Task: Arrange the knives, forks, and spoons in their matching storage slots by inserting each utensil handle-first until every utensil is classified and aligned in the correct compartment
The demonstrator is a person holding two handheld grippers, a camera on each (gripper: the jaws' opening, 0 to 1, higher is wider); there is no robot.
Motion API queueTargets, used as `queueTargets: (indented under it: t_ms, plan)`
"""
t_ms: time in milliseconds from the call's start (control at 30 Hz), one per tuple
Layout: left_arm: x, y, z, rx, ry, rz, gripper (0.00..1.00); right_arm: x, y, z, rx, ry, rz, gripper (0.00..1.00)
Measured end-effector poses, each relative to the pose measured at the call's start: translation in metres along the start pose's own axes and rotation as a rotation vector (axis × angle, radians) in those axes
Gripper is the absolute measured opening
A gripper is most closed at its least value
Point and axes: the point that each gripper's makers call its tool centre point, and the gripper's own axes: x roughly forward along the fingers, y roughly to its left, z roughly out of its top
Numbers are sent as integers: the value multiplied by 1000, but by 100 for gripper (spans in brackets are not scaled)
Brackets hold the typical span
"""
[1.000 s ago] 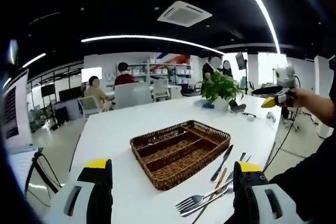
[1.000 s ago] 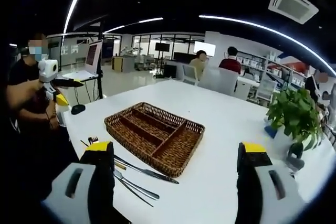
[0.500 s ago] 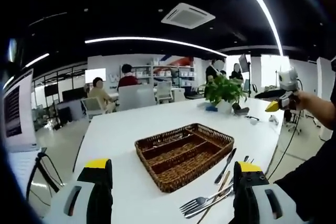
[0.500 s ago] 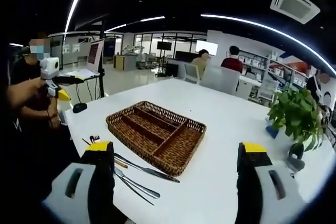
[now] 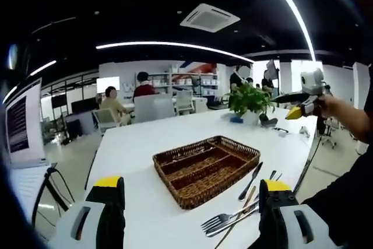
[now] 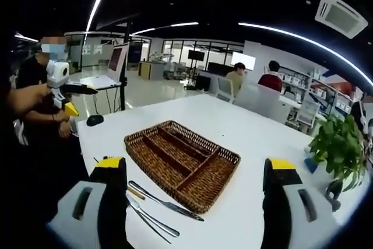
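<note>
So nothing's been sorted yet as far as I can tell. The wicker cutlery tray (image 5: pixel 207 168) sits in the middle of the white table (image 5: pixel 151 138), and its compartments look bare. All the utensils are lying in a loose bunch just beside the tray's near edge, on the person's side: a fork (image 5: pixel 220 222) with tines pointing away from the tray, a table knife (image 5: pixel 250 181) angled alongside, and what may be chopsticks or a wooden handle mixed in, hard to say. From the right gripper view the knife (image 6: pixel 166 201) lies right along the tray (image 6: pixel 182 163) rim with other pieces next to it.

Left gripper (image 5: pixel 189 217) has its jaws wide apart, holding nothing, hovering above the table edge. Right gripper (image 6: pixel 195 214) is the same, spread and empty. Both are held up high and back from the table, which I'd guess is just a ready pose before reaching in. A potted plant (image 5: pixel 249 98) sits at the far end, well away from the action.
</note>
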Motion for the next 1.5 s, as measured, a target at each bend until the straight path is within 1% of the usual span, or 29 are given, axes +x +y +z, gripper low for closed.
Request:
queueTargets:
  t_ms: [33, 133, 167, 200, 233, 300, 367, 400, 433, 500, 533, 567, 600, 633, 667, 767, 833, 900, 933, 1133, 1233, 1267, 1333, 1367, 1400, 1500]
  plan:
    - [0, 0, 0, 1, -1, 1, 100, 3, 0, 0, 1, 3, 10, 99]
    - [2, 0, 0, 1, 2, -3, 100, 12, 16, 0, 9, 3, 88, 97]
    - [2, -1, 1, 1, 2, -6, 100, 14, 19, -1, 8, 7, 101, 96]
    - [3, -2, 2, -1, 3, -13, 100, 19, 27, -3, -2, 23, 135, 96]
    - [3, -3, 2, -2, 2, -20, 100, 23, 32, -5, -15, 27, 149, 97]
    - [5, -6, 4, -2, 4, -40, 100, 34, 49, -9, -46, 47, 197, 97]
    - [6, -7, 4, 3, 13, -48, 100, 39, 56, -9, -63, 46, 217, 94]
    - [6, -7, 3, 11, 22, -53, 100, 46, 66, -10, -84, 39, 253, 93]
    - [6, -7, 3, 14, 23, -53, 100, 48, 68, -11, -83, 43, 258, 93]
    - [7, -7, 4, 16, 24, -61, 100, 58, 77, -15, -68, 59, 280, 93]
    - [7, -7, 3, 14, 26, -67, 100, 62, 80, -16, -71, 59, 286, 90]
    - [8, -7, 3, 11, 27, -74, 100, 66, 87, -19, -82, 63, 309, 88]
    - [9, -6, 3, 13, 26, -74, 100, 71, 94, -24, -79, 79, 322, 88]
    - [9, -5, 3, 15, 25, -74, 100, 73, 97, -26, -78, 84, 327, 89]
    - [10, -4, 3, 14, 27, -73, 100, 78, 104, -30, -82, 90, 342, 89]
    - [10, -2, 4, 6, 17, -64, 100, 92, 125, -45, -82, 107, 391, 84]
    - [9, -3, 5, 3, 9, -62, 100, 104, 139, -57, -85, 116, 402, 84]
    - [9, -4, 5, -3, 4, -59, 100, 116, 150, -67, -74, 139, 408, 81]
    - [8, -5, 5, -8, 3, -60, 100, 121, 157, -71, -85, 148, 427, 80]
    - [1, -4, 4, -8, 7, -54, 100, 138, 173, -81, -116, 181, 467, 80]
    - [-2, -2, 4, -7, 6, -46, 100, 144, 182, -91, -156, 206, 493, 78]
    - [-3, -2, 4, -7, 6, -44, 100, 147, 185, -94, -167, 209, 499, 76]
    - [-4, -1, 4, -5, 6, -38, 100, 151, 189, -99, -170, 214, 512, 70]
    - [-5, -1, 3, -6, 5, -37, 100, 153, 195, -100, -156, 202, 532, 67]
    - [-6, -2, 3, -8, 4, -34, 100, 154, 197, -102, -148, 204, 537, 64]
    - [-10, -5, 0, -14, 5, -32, 100, 158, 204, -110, -164, 212, 547, 61]
